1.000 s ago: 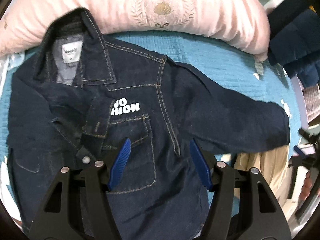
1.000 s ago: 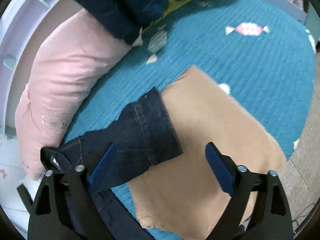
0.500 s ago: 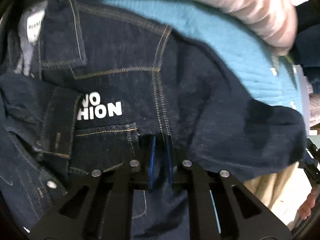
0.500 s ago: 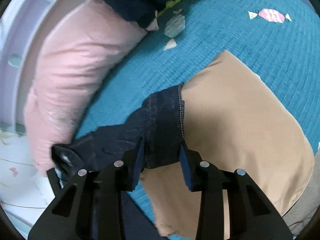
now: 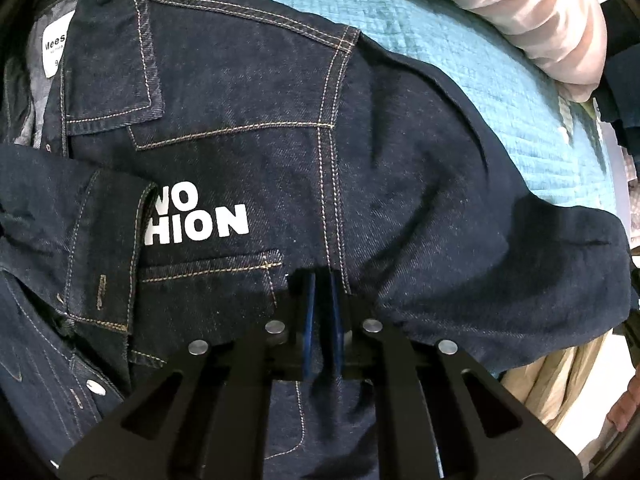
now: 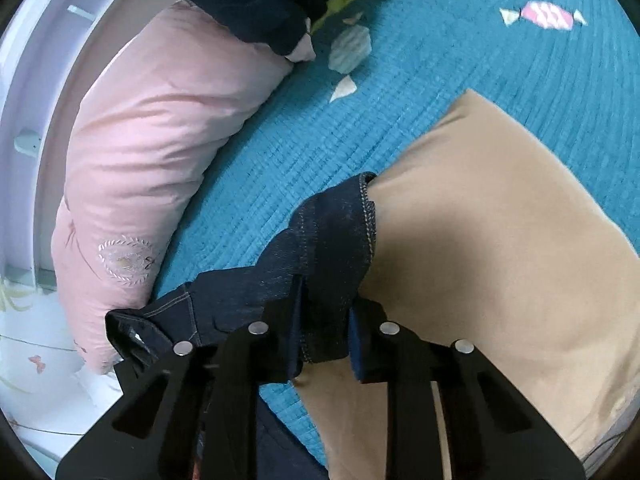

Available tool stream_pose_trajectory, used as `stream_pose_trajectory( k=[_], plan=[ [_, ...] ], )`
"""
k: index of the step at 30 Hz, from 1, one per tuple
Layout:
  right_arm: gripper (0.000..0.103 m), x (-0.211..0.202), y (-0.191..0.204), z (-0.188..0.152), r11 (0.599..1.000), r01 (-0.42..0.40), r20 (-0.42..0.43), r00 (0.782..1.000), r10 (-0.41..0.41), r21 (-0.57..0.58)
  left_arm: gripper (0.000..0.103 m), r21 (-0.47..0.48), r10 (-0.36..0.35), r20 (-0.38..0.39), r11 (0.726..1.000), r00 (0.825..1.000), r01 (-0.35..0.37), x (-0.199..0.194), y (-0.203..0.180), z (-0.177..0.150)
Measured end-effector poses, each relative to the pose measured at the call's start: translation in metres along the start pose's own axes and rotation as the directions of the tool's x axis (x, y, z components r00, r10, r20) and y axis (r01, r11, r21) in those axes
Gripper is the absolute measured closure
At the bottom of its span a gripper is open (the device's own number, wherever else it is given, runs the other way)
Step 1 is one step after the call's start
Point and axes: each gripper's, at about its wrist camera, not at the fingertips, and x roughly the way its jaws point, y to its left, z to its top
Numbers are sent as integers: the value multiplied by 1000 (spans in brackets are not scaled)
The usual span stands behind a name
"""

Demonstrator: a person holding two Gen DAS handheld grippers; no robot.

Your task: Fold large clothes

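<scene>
Teal quilted bedding covers the bed, with a long pink pillow along its upper left edge in the right wrist view and a tan garment spread at the right. Across the bedding lies the dark denim jacket, collar toward the upper left of the left wrist frame and its sleeve running out to the right edge. At bottom centre of that frame the left gripper is pinched nearly closed on a ridge of denim beside the chest pocket. The right gripper, low in its own frame, clamps narrowly on the sleeve cuff, which overlaps the tan garment's edge. Judging from this, the sleeve is about to be folded across the body. The left grip looks to hold only a thin pleat of stiff denim, so a pull could let it slip out; the cuff, if dragged low, might catch the tan garment and pull it along. No containers appear in either view; whether the pocket holds anything cannot be told.
</scene>
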Motion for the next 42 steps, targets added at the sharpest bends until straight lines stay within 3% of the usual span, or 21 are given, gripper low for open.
stream_pose_trajectory(
  k=[7, 13, 17, 23, 27, 34, 42],
  plan=[
    [87, -25, 21, -7, 998, -10, 40, 999, 12, -63, 94, 2, 9, -8, 1000, 1000, -9, -8, -2, 0],
    [88, -56, 73, -24, 980, -43, 69, 996, 57, -195, 94, 44, -17, 43, 999, 999, 15, -44, -9, -8],
    [88, -70, 121, -42, 950, -81, 58, 993, 103, -302, 94, 58, -27, 96, 998, 995, 22, -81, -1, -14],
    [89, -75, 204, -85, 879, -145, -1, 987, 162, -453, 94, 33, -33, 208, 999, 978, 27, -146, 39, -25],
    [90, -62, 259, -123, 823, -167, -53, 985, 165, -543, 94, -17, -13, 240, 1000, 971, 17, -173, 79, -32],
    [91, -15, 326, -191, 764, -194, -156, 980, 123, -616, 94, -85, 27, 290, 996, 957, -2, -206, 158, -67],
    [91, 68, 380, -283, 689, -157, -236, 972, -21, -708, 94, -153, 44, 308, 988, 951, 4, -218, 235, -99]
  ],
)
